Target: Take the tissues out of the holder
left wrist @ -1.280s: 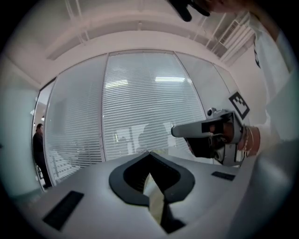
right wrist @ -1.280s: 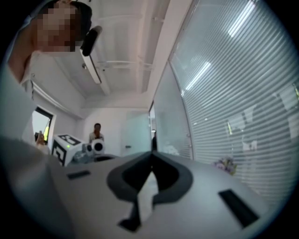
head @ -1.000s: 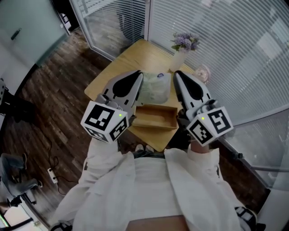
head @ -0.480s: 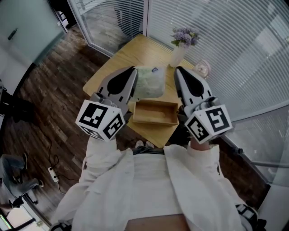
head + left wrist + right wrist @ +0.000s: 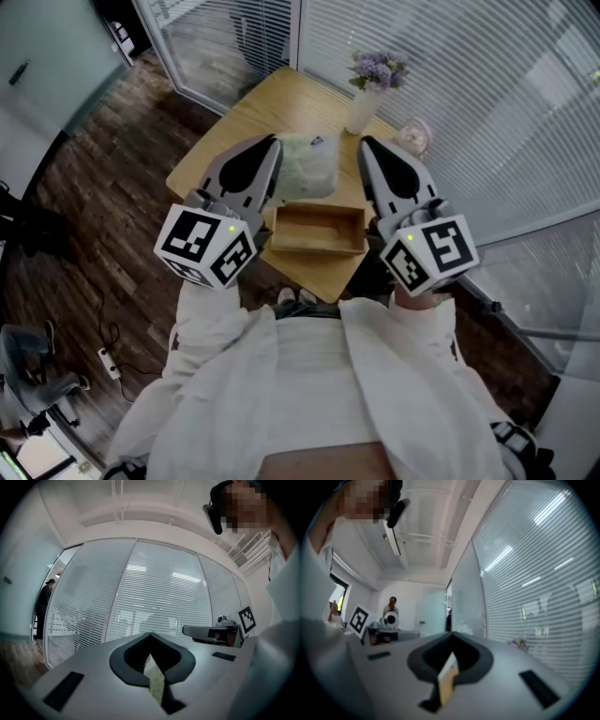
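Both grippers flank the holder, one to each side of it, with jaws drawn tight together. The left gripper [image 5: 272,146] shows only a thin slit in its own view, and I cannot tell whether the pale sliver in it is pinched wrapper or something seen through the gap. The right gripper [image 5: 367,148] looks closed likewise, gripping nothing I can make out. Between their tips, just beyond the holder [image 5: 317,247], is the tissue pack [image 5: 307,169]; its left edge appears to meet the left gripper, with a gap on the right gripper's side. That is the change: a second back the pack overlaps the holder's far rim, and now it is wholly clear of it, the wooden tray showing bare inside. Whether the pack rests on the table [image 5: 246,117] or is carried above it I cannot tell. By my reading the removal is essentially done. Further beyond the holder stands a vase of flowers [image 5: 366,103].
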